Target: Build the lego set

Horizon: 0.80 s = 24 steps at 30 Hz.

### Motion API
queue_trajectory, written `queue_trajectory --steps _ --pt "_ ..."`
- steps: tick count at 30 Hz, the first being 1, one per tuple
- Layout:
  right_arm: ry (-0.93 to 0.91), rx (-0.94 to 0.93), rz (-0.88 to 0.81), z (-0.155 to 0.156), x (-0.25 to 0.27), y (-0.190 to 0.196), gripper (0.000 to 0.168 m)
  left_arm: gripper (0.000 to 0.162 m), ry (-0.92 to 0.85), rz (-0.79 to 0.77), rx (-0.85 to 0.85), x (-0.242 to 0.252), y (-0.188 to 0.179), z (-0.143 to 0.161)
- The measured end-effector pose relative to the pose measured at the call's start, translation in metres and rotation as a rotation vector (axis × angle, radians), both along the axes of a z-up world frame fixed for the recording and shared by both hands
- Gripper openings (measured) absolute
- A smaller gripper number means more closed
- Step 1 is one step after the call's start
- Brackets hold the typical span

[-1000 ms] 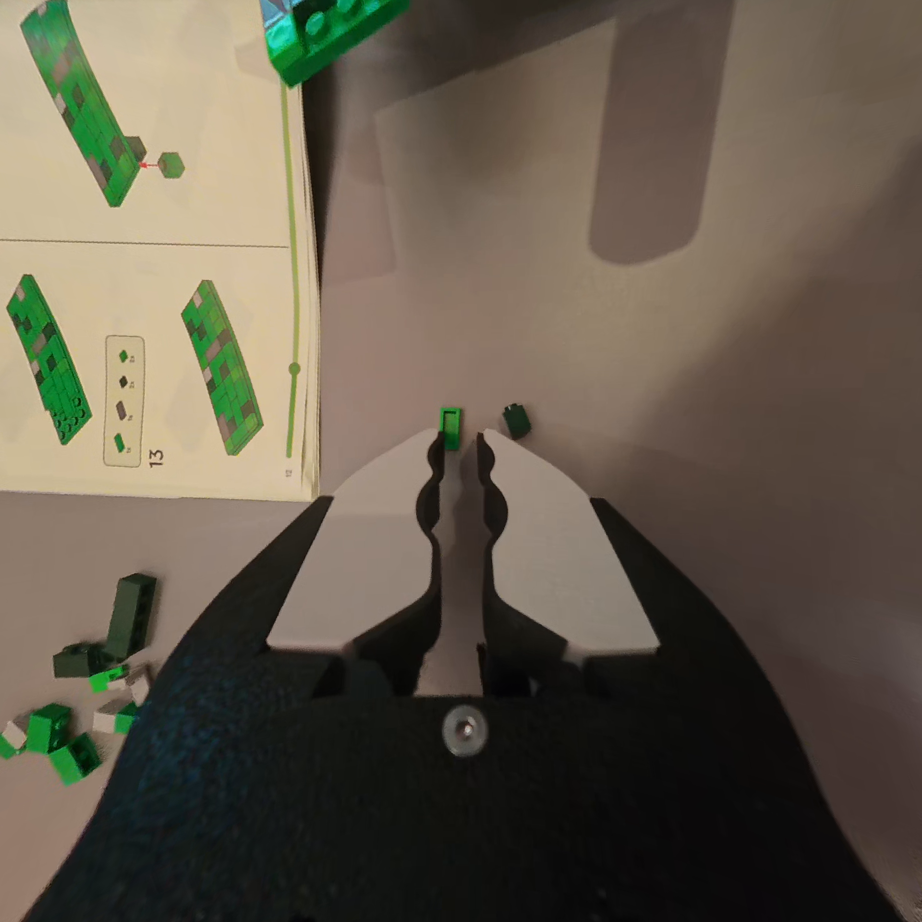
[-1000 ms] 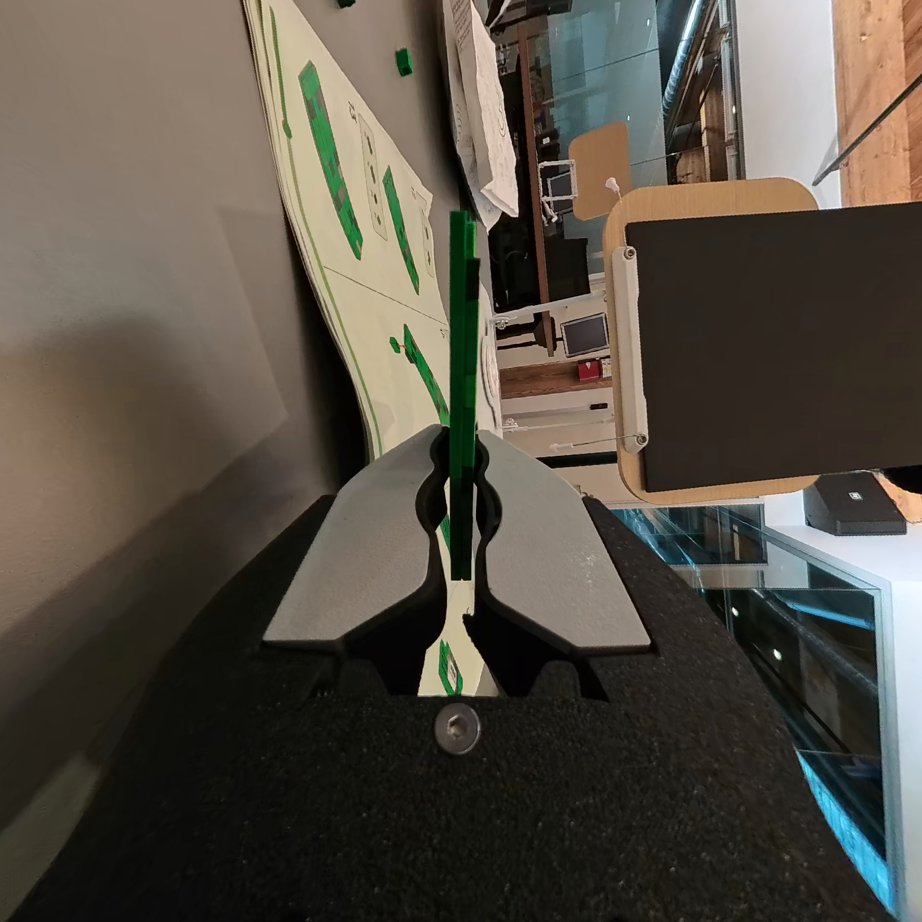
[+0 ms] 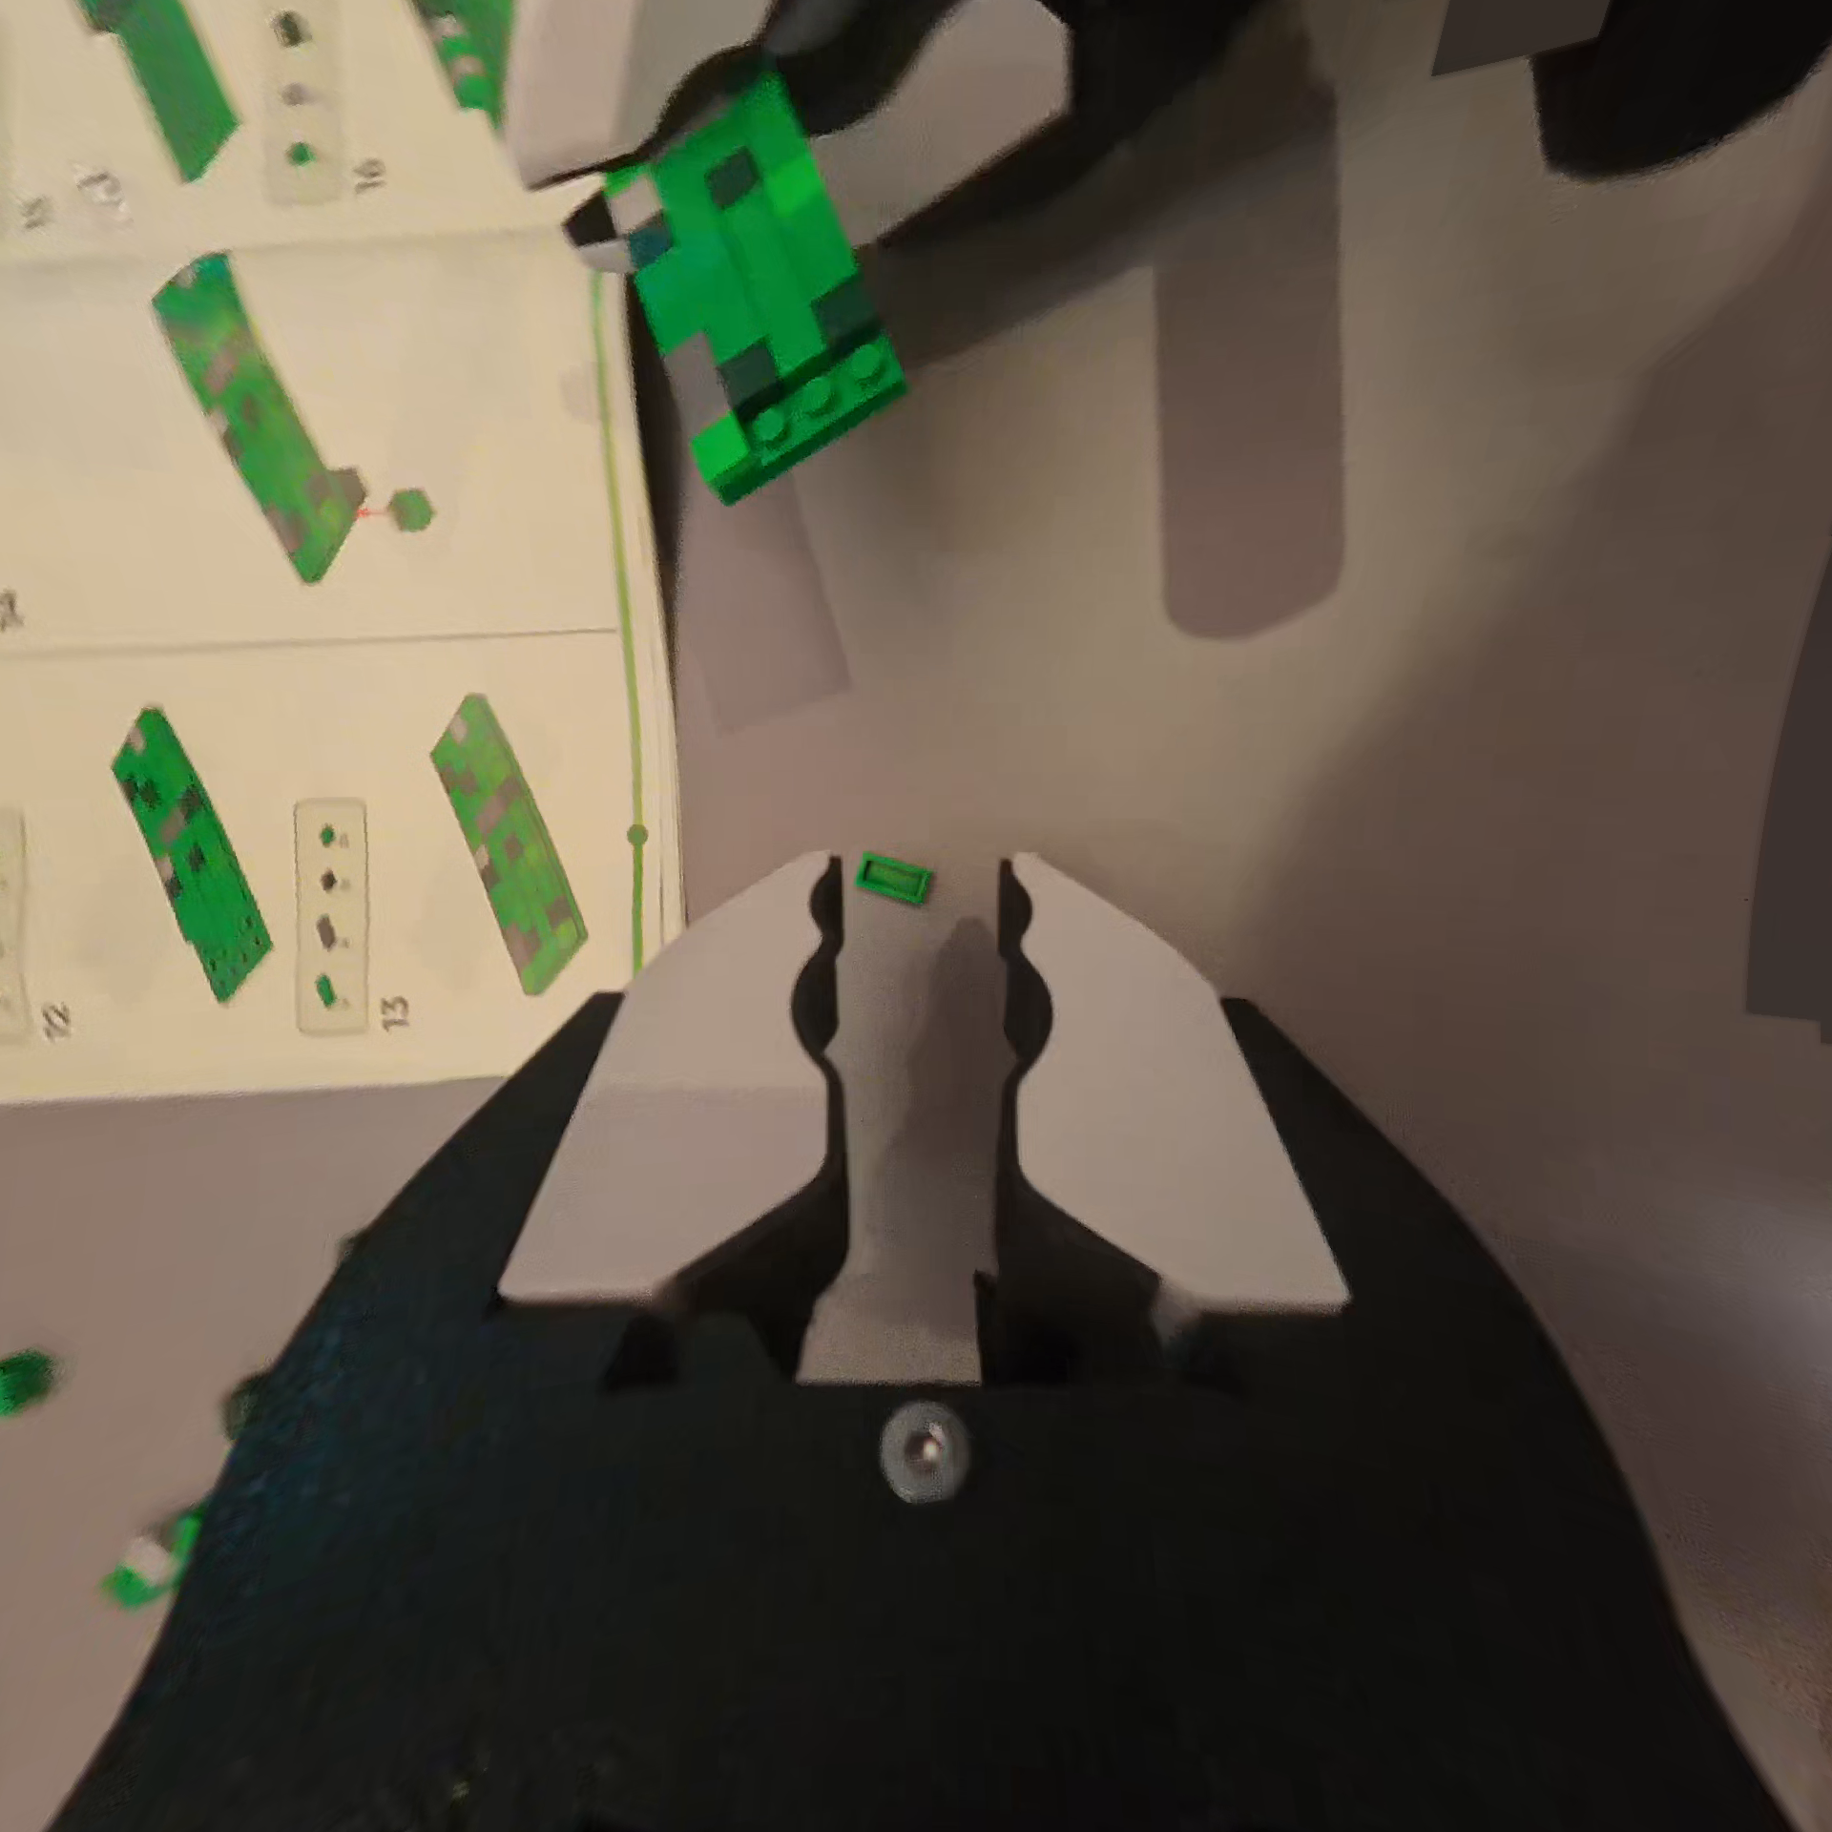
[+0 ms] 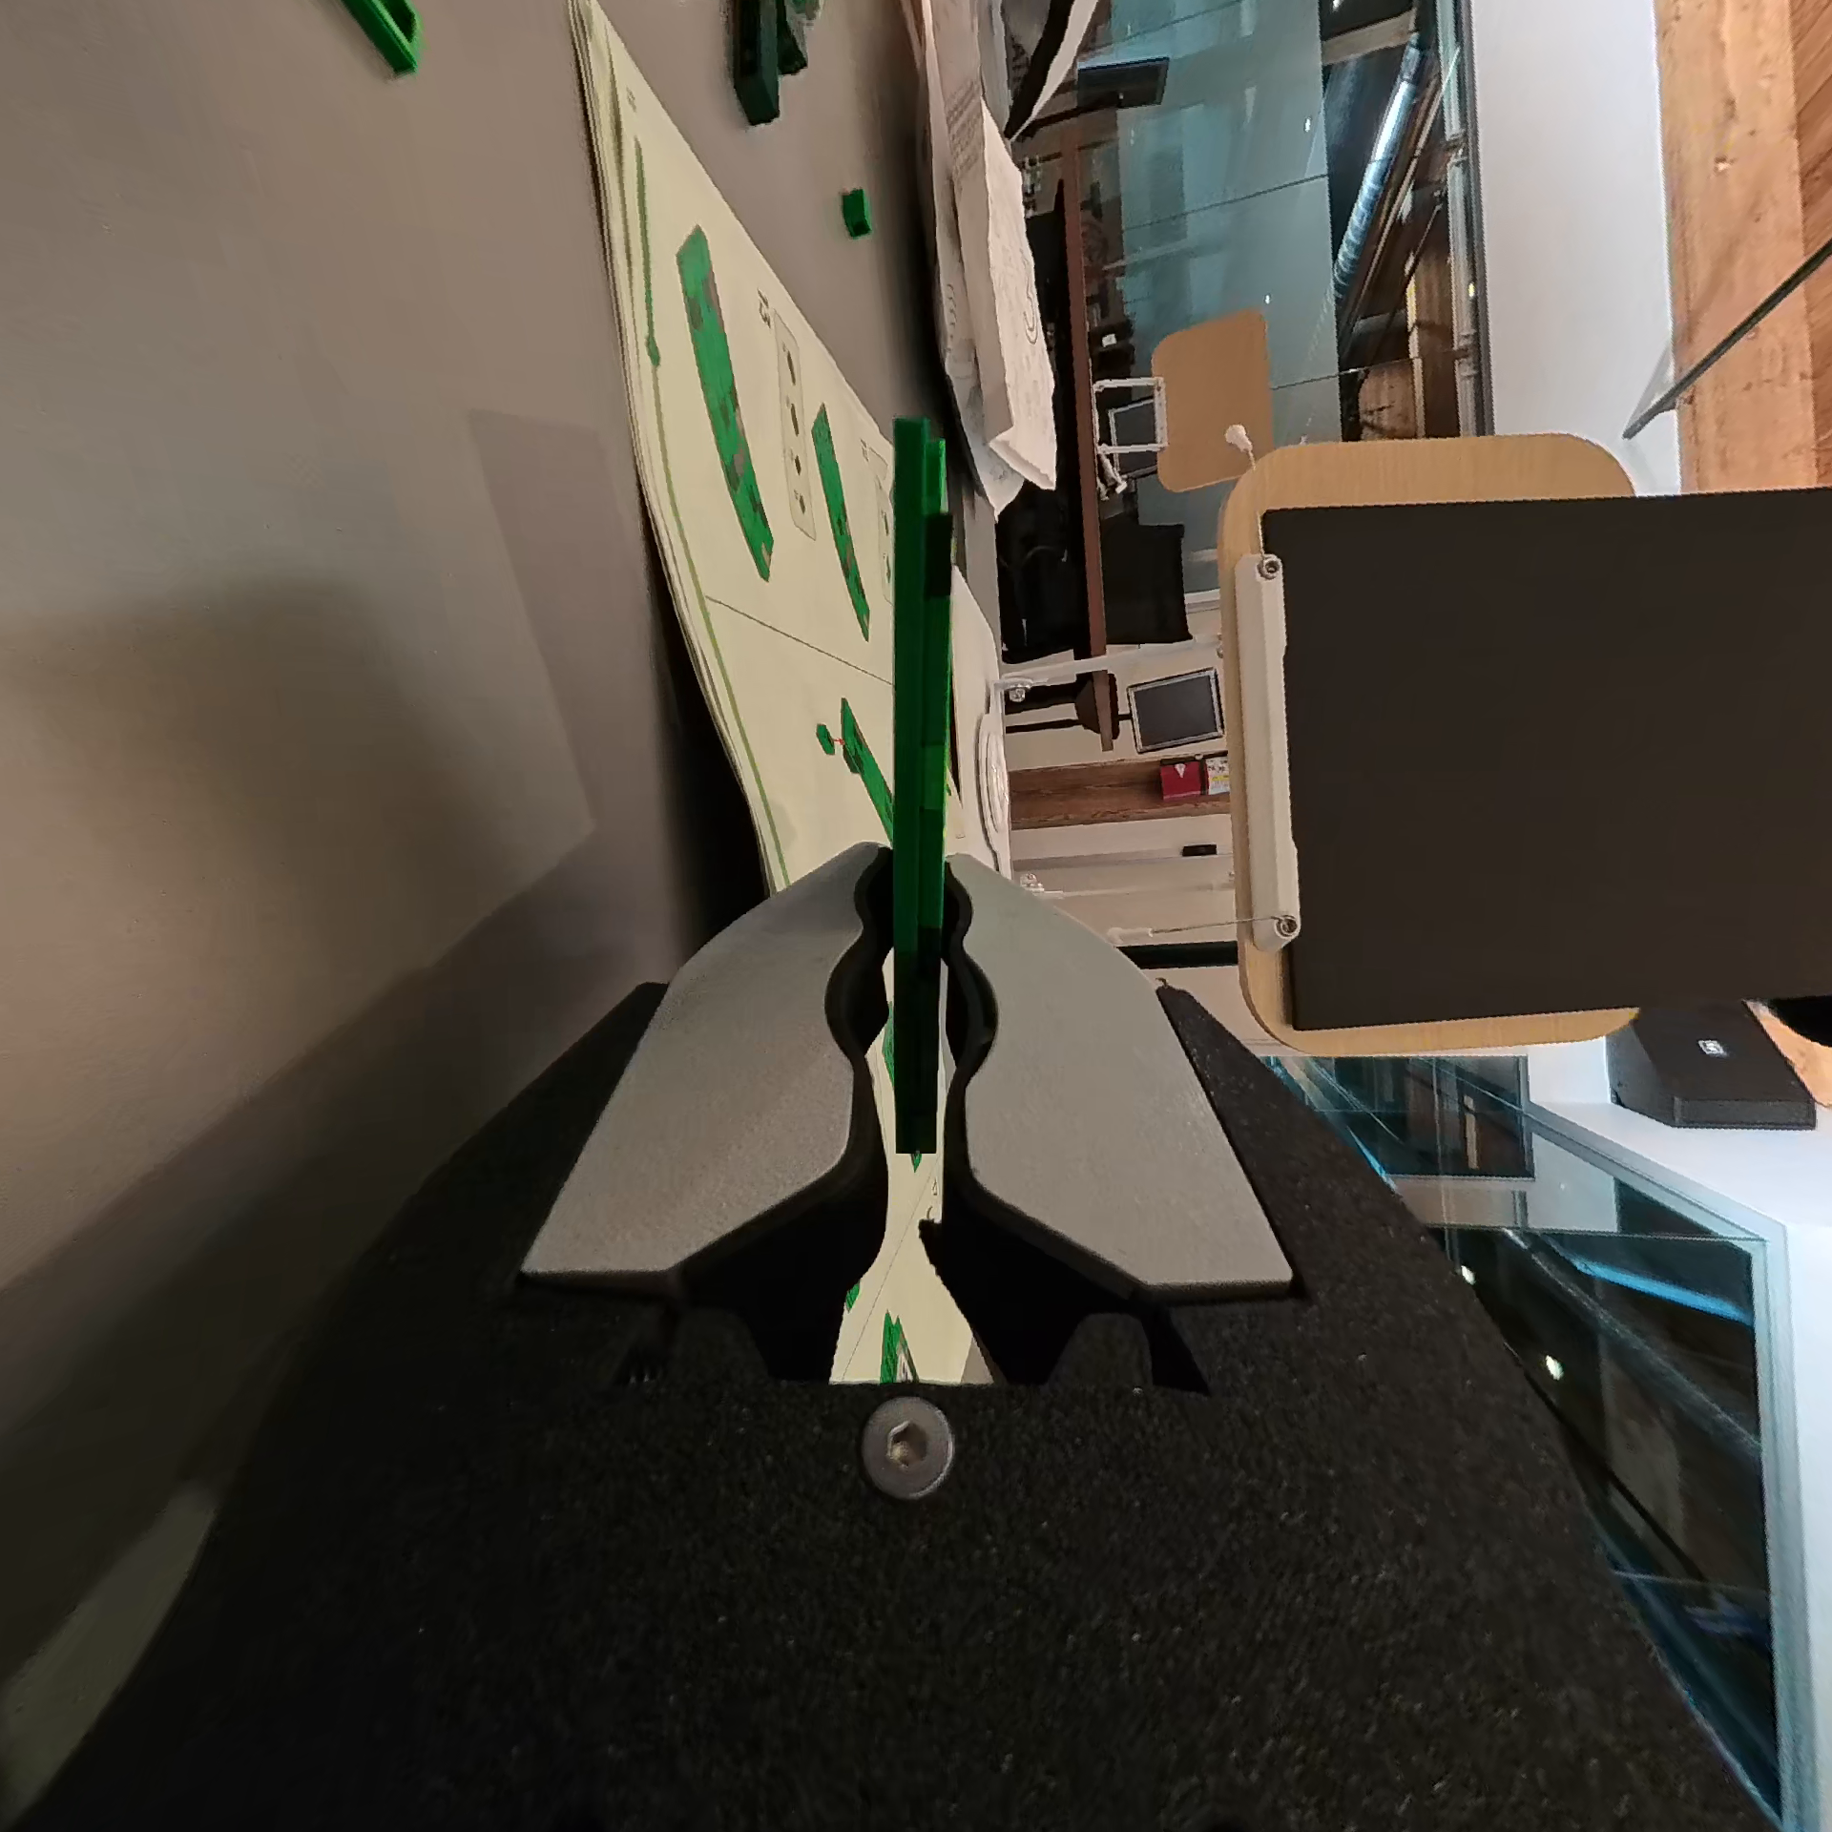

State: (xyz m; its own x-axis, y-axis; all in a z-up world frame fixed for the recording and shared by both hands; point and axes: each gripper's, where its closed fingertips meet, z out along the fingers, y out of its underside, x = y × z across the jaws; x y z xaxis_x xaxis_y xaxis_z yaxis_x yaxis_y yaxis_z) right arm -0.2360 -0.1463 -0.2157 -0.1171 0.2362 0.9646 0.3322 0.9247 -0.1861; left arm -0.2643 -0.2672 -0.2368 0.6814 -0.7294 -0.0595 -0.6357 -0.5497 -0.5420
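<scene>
Left tongs (image 3: 917, 872) we see parted over the bench (image 3: 1388, 793), a small green tile (image 3: 894, 878) between the tips; right tongs (image 4: 914, 877) clamp the green plate assembly (image 4: 917, 644), seen at twelve o'clock.

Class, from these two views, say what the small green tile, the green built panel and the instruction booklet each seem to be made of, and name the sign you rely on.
small green tile: likely moulded plastic, smooth and slightly glossy, with crisp edges.
green built panel: likely plastic too; studs and flat tiles catch light.
instruction booklet: printed paper, matte, with thin stacked page edges.
</scene>
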Motion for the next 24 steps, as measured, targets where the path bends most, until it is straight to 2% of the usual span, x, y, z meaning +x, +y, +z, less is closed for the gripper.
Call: queue_trajectory --steps 5,13,24 --pt "0.001 0.003 -0.001 0.001 0.000 0.000 0.007 0.031 0.102 -0.156 -0.096 -0.001 0.001 -0.008" --pt "-0.012 0.028 -0.002 0.000 0.001 0.001 0.006 0.027 0.164 -0.200 -0.199 -0.007 0.002 -0.024" --pt "-0.190 0.361 0.060 -0.020 0.003 -0.012 0.007 0.015 0.192 -0.187 -0.218 -0.004 0.003 -0.028"
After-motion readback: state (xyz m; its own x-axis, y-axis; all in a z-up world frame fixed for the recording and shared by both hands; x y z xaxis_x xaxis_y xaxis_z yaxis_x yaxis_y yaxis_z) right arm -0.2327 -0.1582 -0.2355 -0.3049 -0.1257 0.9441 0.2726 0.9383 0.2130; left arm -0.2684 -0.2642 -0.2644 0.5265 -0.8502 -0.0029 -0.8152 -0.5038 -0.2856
